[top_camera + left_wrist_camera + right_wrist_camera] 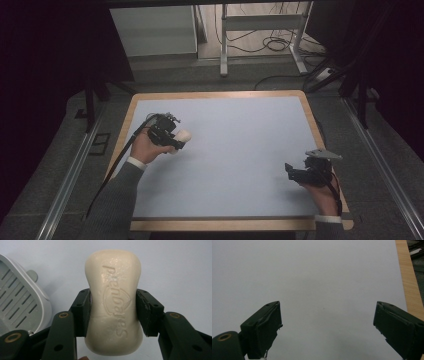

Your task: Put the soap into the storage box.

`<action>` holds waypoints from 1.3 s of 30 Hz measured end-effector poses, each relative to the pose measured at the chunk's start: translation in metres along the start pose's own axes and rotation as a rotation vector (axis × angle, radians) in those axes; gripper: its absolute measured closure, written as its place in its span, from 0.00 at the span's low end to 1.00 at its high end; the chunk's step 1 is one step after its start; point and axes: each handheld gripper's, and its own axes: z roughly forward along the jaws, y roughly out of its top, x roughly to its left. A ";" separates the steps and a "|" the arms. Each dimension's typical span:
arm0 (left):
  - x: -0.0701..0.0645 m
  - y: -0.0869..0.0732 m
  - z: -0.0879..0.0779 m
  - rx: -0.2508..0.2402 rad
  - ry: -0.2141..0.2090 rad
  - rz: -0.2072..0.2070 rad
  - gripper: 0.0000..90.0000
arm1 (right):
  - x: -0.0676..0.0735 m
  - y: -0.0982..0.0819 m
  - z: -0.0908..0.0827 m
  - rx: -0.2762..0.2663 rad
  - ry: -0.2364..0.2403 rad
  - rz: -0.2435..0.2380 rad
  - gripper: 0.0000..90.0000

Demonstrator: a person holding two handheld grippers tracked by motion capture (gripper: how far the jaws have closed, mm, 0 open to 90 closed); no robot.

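left gripper (113, 312) clamps soap bar (113, 290) | soap dish (22, 300) empty | right gripper (327, 327) fingers apart

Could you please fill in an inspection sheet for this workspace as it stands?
Surface: pale blue mat on a wood-edged table.
Job's things: cream soap bar, clamped across its waist; grey slotted soap dish beside it.
Clutter: nothing seen.
Grippers: left hand-held gripper shut on the soap bar; right hand-held gripper open, jaws wide over bare mat.
Cables: left gripper's cable trails off the table's left edge; loose cables on the floor beyond.
Surroundings: dark room, metal frame legs behind the table.
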 end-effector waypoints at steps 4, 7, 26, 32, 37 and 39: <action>0.004 0.001 -0.001 -0.007 0.006 -0.011 0.55 | -0.001 0.000 -0.001 -0.001 -0.001 0.002 0.08; 0.006 0.002 -0.002 -0.009 0.009 -0.018 0.55 | -0.001 0.000 -0.001 -0.001 -0.002 0.003 0.09; 0.024 0.007 -0.005 -0.014 0.032 -0.053 0.55 | -0.001 0.000 0.000 -0.004 0.002 0.002 0.08; 0.029 0.011 -0.006 -0.013 0.041 -0.057 0.55 | -0.001 0.000 -0.001 -0.004 0.003 0.004 0.08; 0.035 0.012 -0.005 -0.012 0.044 -0.074 0.55 | -0.001 0.000 -0.001 -0.003 0.003 0.004 0.08; 0.040 0.012 -0.005 -0.011 0.051 -0.086 0.55 | -0.002 0.000 0.000 -0.003 0.001 0.004 0.08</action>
